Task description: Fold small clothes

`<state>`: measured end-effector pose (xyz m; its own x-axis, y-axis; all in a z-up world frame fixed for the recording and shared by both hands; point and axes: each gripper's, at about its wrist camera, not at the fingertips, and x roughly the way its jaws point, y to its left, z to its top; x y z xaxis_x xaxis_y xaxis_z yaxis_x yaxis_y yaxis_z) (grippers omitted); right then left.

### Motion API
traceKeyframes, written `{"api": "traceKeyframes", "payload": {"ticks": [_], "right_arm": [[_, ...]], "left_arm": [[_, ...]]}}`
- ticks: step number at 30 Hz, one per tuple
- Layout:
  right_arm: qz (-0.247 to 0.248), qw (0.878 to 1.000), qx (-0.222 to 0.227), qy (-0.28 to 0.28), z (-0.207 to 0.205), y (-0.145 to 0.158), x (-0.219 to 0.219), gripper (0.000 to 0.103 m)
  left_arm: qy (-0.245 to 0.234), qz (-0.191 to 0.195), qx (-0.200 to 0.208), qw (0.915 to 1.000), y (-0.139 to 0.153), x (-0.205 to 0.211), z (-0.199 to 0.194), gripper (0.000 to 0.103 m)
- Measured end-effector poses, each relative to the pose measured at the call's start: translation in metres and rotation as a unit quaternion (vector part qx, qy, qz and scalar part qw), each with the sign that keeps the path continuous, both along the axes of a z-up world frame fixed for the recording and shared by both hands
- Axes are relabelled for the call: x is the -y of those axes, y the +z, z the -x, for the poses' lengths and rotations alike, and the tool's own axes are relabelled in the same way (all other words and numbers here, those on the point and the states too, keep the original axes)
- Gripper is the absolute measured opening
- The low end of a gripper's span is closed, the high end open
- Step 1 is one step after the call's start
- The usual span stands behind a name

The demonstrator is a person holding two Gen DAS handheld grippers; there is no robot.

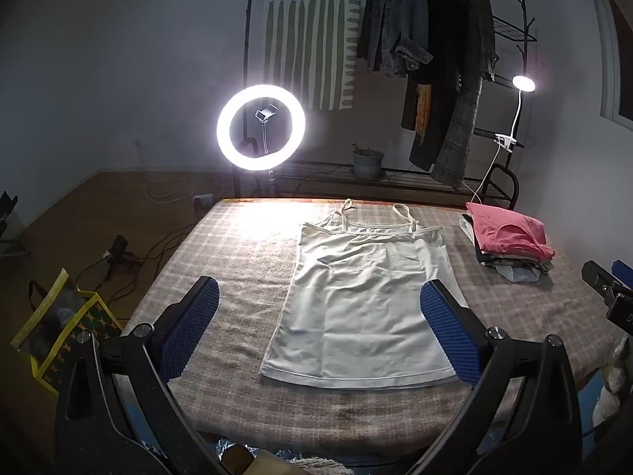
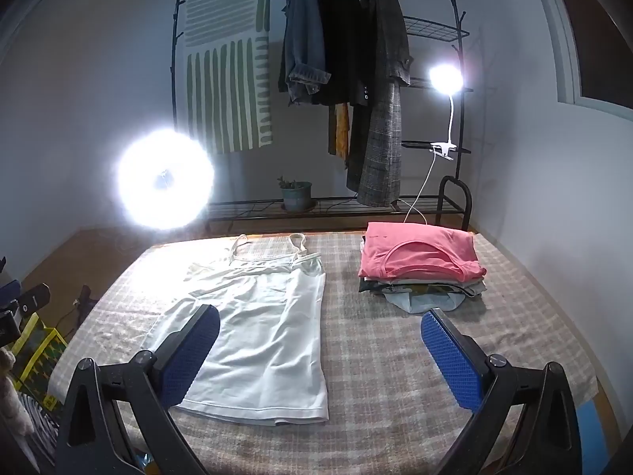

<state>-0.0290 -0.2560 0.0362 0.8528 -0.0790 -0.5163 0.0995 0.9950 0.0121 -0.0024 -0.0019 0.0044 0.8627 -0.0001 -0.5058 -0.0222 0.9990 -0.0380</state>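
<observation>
White camisole point(image 1: 360, 297), straps pointing away, lies flat and unfolded on a checked cloth covering the table point(image 1: 221, 261). At the far right corner sits a stack of folded clothes point(image 2: 421, 267) topped by a pink garment. Both the left gripper point(image 1: 318, 330) and right gripper point(image 2: 320, 350) hover above the near edge, jaws spread wide and seemingly clear of the fabric.

A home room, likely a bedroom: a bed point(image 2: 395, 376) under a checked blanket, a coat rack point(image 2: 455, 79) behind it hung with jackets point(image 2: 304, 39), a potted plant point(image 2: 296, 194) on the rack's bottom shelf.
</observation>
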Motion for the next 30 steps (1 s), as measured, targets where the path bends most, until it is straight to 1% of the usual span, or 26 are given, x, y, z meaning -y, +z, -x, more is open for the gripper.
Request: {"api": "traceKeyframes", "payload": {"ticks": [4,30], "right_arm": [[0.002,1.0,0.005,-0.002,0.0,0.006,0.0,0.103],[0.016,1.0,0.012,-0.001,-0.004,0.014,-0.006,0.103]], "left_arm": [[0.0,0.001,0.0,1.0,0.001,0.0,0.001,0.103],[0.0,0.006,-0.001,1.0,0.002,-0.002,0.001,0.103]]}}
